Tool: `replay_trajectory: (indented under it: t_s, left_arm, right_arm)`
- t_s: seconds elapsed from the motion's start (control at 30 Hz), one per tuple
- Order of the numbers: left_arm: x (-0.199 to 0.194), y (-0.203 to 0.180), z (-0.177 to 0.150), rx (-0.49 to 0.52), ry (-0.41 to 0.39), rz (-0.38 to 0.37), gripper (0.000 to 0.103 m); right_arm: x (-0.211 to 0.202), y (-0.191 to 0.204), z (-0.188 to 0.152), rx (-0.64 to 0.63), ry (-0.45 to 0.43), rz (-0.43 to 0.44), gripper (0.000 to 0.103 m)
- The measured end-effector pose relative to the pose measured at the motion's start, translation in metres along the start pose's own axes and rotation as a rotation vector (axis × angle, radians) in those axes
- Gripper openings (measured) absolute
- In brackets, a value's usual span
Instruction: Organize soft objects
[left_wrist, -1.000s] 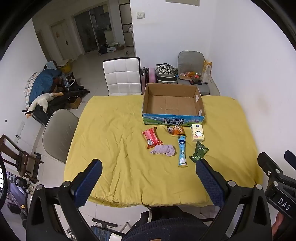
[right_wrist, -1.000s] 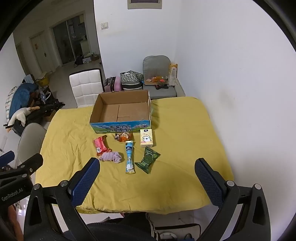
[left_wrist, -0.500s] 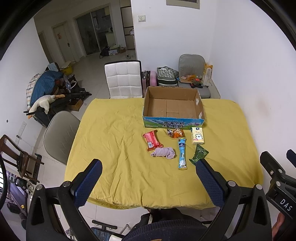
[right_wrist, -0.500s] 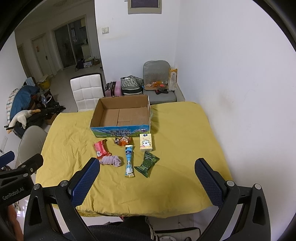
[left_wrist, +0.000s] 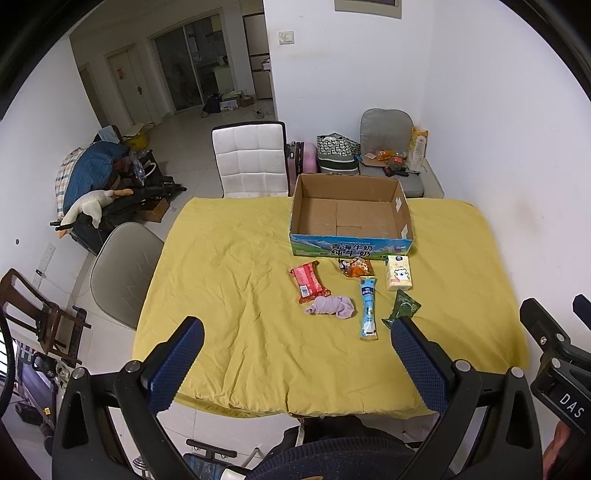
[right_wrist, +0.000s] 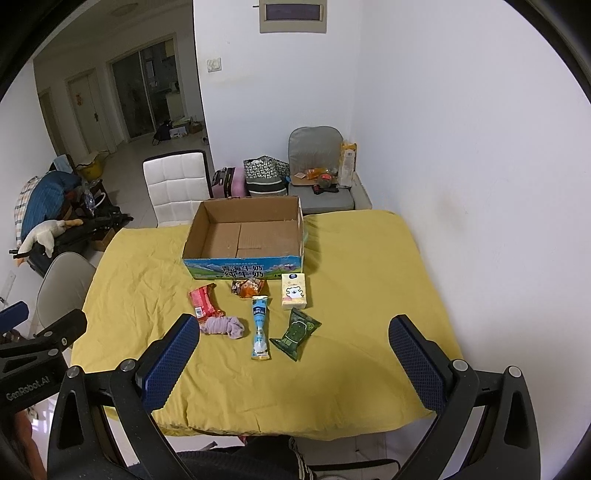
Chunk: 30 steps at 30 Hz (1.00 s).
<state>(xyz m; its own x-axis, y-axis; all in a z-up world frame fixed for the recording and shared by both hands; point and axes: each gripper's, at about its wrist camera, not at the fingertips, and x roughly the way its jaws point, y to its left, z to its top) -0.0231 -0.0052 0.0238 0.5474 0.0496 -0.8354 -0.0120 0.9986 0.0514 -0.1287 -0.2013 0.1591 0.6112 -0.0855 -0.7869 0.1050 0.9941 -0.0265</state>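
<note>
I hold both tongs up high over the near edge of the yellow counter (left_wrist: 229, 258). The left tongs (left_wrist: 295, 365) are spread wide with nothing in them. The right tongs (right_wrist: 293, 363) are spread wide too. In the middle of my frame lie a purple sock (left_wrist: 331, 306), a red packet (left_wrist: 308, 281), a blue tube (left_wrist: 368, 308) and a green packet (left_wrist: 402, 308). The open cardboard box (left_wrist: 351, 248) sits just above them.

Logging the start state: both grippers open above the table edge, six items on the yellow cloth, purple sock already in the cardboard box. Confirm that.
Wrong on the sock. In the left wrist view the purple sock lies on the yellow cloth, beside the red packet; the cardboard box holds nothing. Both the left gripper and right gripper are open.
</note>
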Motion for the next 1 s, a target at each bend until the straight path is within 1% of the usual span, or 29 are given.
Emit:
replay_trajectory:
  t_s: [0.37, 1.0]
  left_arm:
    - [0.0, 0.007, 0.004, -0.001, 0.008, -0.005, 0.103]
    - [0.008, -0.004, 0.009, 0.009, 0.013, -0.009, 0.103]
  right_arm:
    - [0.004, 0.006, -0.005, -0.004, -0.004, -0.003, 0.103]
    - [0.002, 0.008, -0.004, -0.004, -0.013, -0.009, 0.103]
